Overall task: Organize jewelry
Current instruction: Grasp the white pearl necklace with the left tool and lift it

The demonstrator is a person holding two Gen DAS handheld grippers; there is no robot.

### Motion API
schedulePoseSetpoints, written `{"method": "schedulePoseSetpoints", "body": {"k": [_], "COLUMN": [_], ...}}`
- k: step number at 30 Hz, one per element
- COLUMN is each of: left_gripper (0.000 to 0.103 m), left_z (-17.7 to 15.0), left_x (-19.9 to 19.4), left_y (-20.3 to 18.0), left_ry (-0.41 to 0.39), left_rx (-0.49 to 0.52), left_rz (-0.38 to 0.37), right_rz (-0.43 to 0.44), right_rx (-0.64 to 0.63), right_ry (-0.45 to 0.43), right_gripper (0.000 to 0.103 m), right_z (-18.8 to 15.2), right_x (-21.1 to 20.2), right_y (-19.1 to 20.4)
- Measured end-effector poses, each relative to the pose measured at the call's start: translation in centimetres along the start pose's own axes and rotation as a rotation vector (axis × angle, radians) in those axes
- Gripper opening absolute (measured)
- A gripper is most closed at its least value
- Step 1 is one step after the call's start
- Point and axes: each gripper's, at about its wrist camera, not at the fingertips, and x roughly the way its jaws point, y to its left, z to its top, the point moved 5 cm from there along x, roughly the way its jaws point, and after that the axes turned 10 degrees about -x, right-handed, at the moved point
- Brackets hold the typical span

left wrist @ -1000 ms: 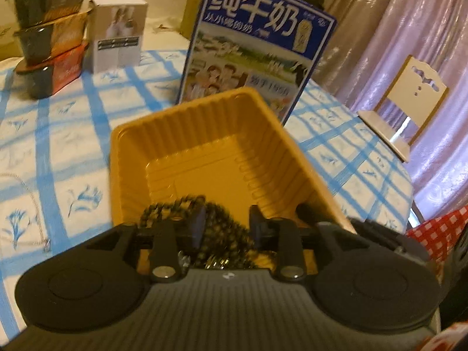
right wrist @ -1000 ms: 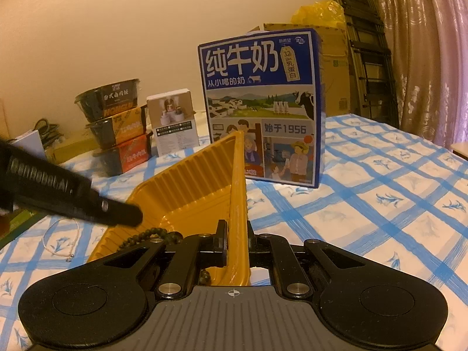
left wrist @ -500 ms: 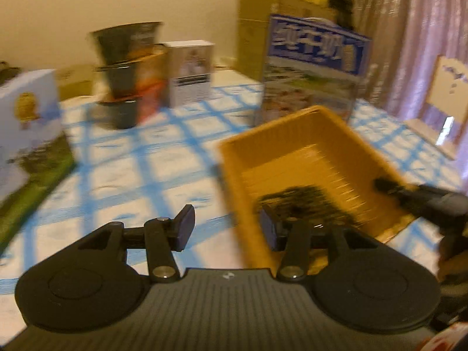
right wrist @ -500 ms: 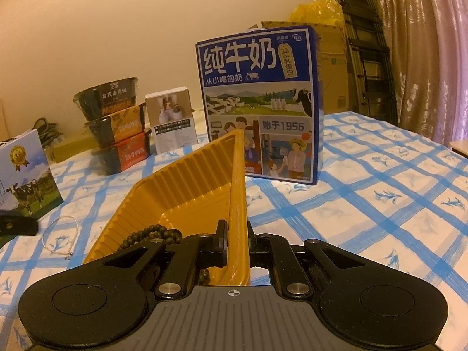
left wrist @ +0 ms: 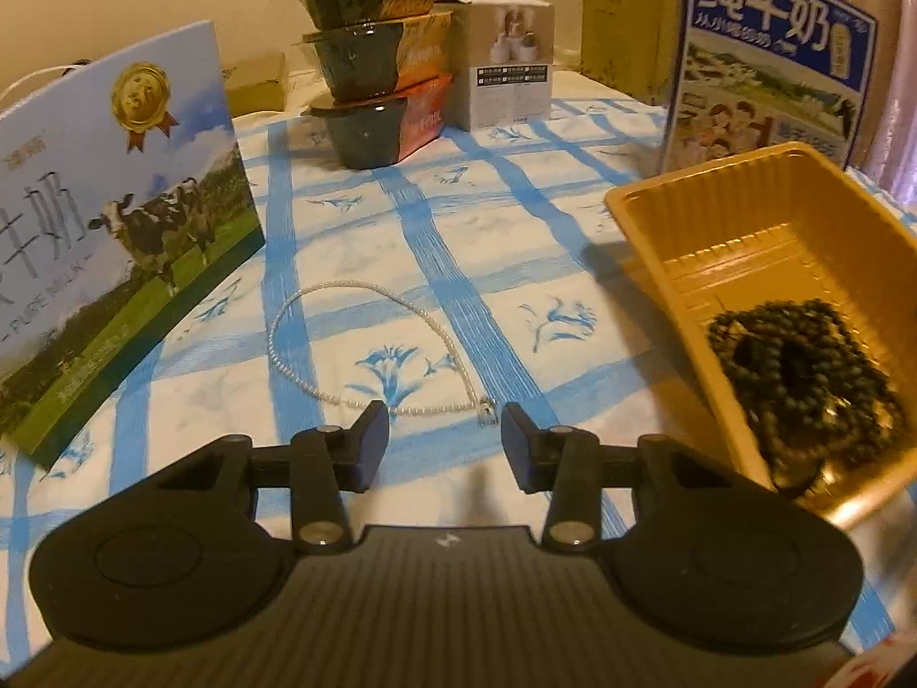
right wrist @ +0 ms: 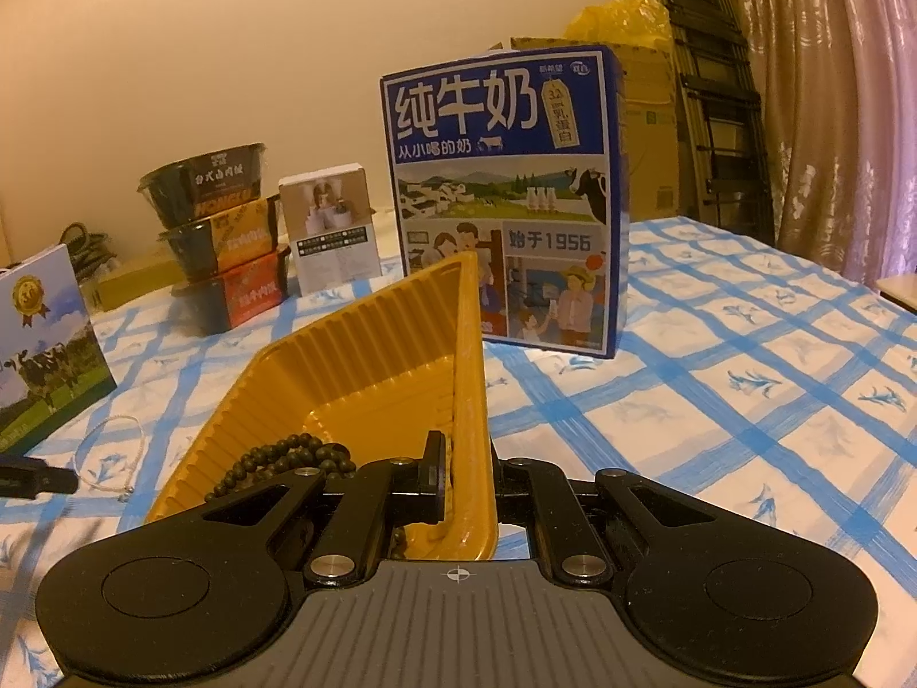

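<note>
The left gripper (left wrist: 445, 442), spread and empty after closing slightly, hovers near the pearl necklace (left wrist: 367, 344); the right gripper (right wrist: 467, 473) pinches the yellow tray's (right wrist: 367, 355) wall.

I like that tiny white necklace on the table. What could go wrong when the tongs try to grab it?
The white necklace is thin and lies flat on the tablecloth, so the open left tongs might pinch cloth or miss it. It could also dangle and snag the rim of the yellow tray. The right tongs grip only the tray's wall, so the tray might tip onto the dark beads.
</note>
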Motion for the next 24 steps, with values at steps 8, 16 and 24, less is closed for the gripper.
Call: {"method": "schedulePoseSetpoints", "body": {"k": [8, 16, 24], "left_gripper": [0.030, 0.017, 0.001], "left_z": [1.2, 1.7, 1.8], "left_x": [4.9, 7.8, 7.3], "left_y": [-0.7, -0.8, -1.0], "left_ry": [0.046, 0.075, 0.091], "left_rx": [-0.016, -0.057, -0.035], "left_rz": [0.025, 0.031, 0.000], "right_rz": [-0.003, -0.007, -0.006], "right_rx": [-0.001, -0.001, 0.001], "right_ry": [0.009, 0.016, 0.018], "right_gripper": [0.009, 0.009, 0.009], "right_z": [-0.2, -0.5, -0.4], "right_x": [0.2, 0.4, 0.5], "right_y": [-0.1, -0.2, -0.3]}}
